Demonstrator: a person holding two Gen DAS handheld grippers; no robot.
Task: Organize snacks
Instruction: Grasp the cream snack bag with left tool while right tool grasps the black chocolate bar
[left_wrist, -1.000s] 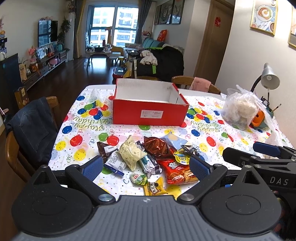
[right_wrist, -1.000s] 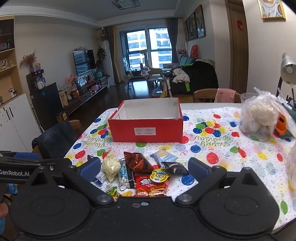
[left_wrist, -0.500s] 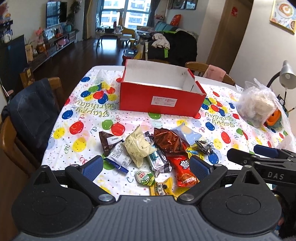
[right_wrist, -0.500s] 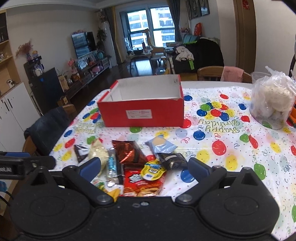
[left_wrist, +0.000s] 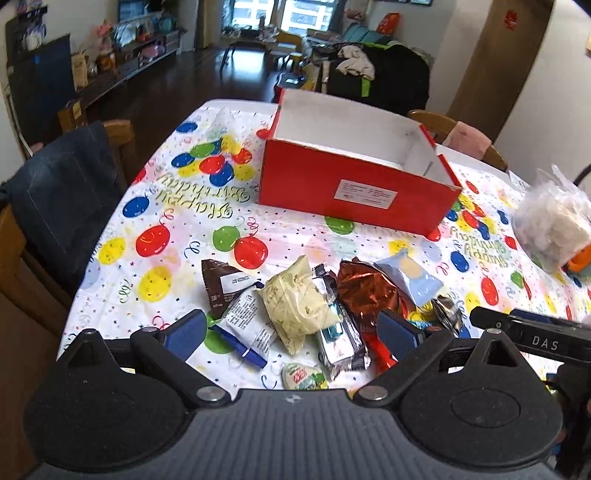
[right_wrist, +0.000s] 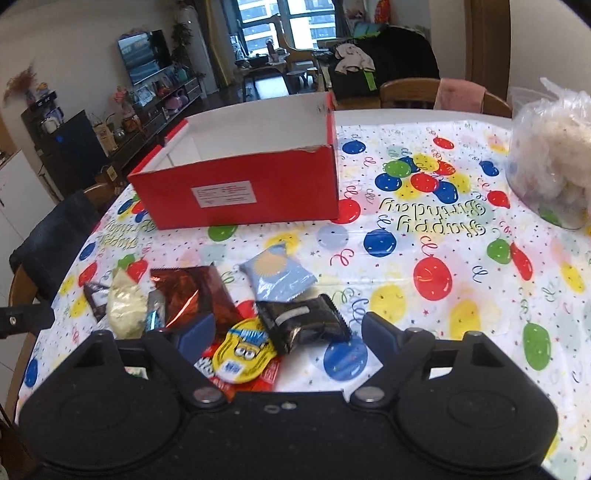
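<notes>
An empty red box (left_wrist: 354, 184) (right_wrist: 240, 192) stands on the balloon tablecloth behind a heap of snack packets. My left gripper (left_wrist: 291, 334) hangs open over the heap's near side, above a pale yellow bag (left_wrist: 299, 299) and a silver packet (left_wrist: 338, 338); a brown packet (left_wrist: 221, 282) lies to the left. My right gripper (right_wrist: 288, 338) is open with its jaws closing, a black packet (right_wrist: 301, 321) and a yellow round packet (right_wrist: 243, 350) between them, untouched. A light blue packet (right_wrist: 277, 273) and a copper foil bag (right_wrist: 192, 295) lie just beyond.
A clear bag of white items (right_wrist: 554, 155) (left_wrist: 554, 221) stands at the table's right side. A chair with a dark jacket (left_wrist: 62, 199) is at the left edge. Another chair with a pink cloth (right_wrist: 458, 94) is at the far side.
Both grippers have dropped and moved forward toward the snack heap, which now looms larger. The right gripper's fingers have drawn closer together.
</notes>
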